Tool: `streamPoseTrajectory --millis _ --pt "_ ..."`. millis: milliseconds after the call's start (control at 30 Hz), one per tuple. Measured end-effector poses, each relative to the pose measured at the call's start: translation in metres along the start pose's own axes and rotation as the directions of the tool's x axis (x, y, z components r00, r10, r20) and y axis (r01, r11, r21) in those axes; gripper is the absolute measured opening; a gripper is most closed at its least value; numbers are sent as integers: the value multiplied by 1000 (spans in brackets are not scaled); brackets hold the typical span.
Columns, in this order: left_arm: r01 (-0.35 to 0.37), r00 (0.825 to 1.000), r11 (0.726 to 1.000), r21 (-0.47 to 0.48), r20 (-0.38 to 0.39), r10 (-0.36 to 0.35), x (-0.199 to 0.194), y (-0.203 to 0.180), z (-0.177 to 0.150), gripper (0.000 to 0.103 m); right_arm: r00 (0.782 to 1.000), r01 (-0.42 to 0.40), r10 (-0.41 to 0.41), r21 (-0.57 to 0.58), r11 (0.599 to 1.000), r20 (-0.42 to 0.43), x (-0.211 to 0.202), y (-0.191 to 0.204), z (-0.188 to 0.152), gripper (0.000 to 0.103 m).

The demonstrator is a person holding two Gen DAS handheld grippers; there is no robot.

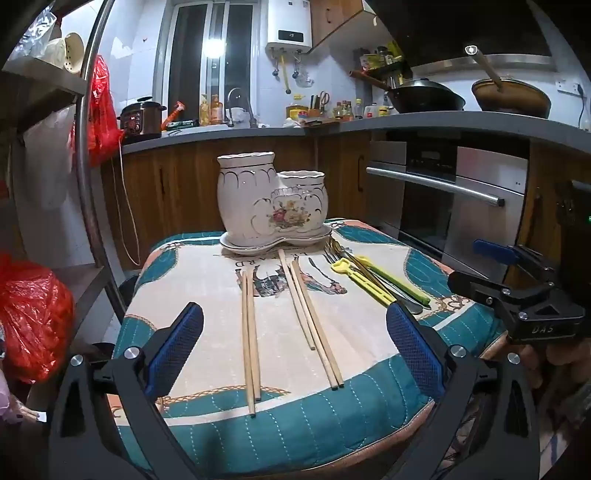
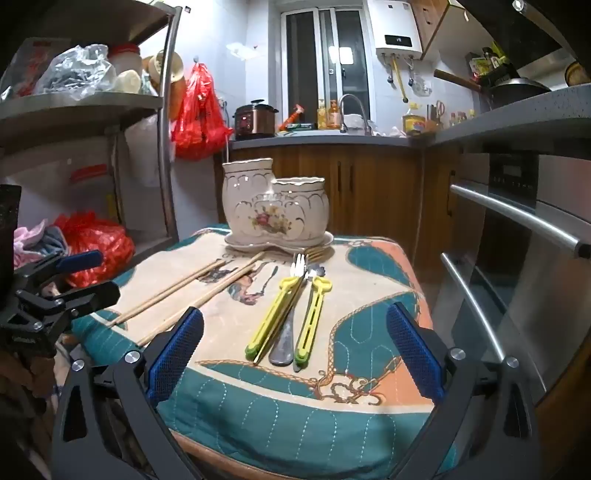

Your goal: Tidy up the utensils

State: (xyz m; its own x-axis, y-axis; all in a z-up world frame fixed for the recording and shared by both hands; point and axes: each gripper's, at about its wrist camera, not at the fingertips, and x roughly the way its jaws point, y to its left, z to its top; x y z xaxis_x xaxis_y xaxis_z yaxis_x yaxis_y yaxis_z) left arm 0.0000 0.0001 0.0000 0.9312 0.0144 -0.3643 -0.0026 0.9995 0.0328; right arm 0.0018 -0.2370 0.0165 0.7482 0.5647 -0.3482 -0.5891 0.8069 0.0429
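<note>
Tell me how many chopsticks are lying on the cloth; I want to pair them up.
4. Two lie side by side as the left pair, two more as the right pair, nearer the cutlery pile, which might hide others.

A home kitchen: sink tap (image 1: 236,105), rice cooker (image 1: 142,118), wok (image 1: 424,96), water heater (image 1: 290,26), built-in oven (image 1: 443,192) and wooden cabinets (image 1: 177,184).

"DAS" on right gripper (image 1: 532,314), perhaps
</note>
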Motion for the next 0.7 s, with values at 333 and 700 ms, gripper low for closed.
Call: streamPoseTrajectory --millis 333,700 --pt "-4 1000 1000 -13 -9 4 -6 -13 3 98 1000 -5 5 1 1000 -10 2 2 -4 98" --pt "13 1000 999 -29 -17 -14 -2 3 1 98 1000 -4 4 -3 1000 -12 3 7 0 98"
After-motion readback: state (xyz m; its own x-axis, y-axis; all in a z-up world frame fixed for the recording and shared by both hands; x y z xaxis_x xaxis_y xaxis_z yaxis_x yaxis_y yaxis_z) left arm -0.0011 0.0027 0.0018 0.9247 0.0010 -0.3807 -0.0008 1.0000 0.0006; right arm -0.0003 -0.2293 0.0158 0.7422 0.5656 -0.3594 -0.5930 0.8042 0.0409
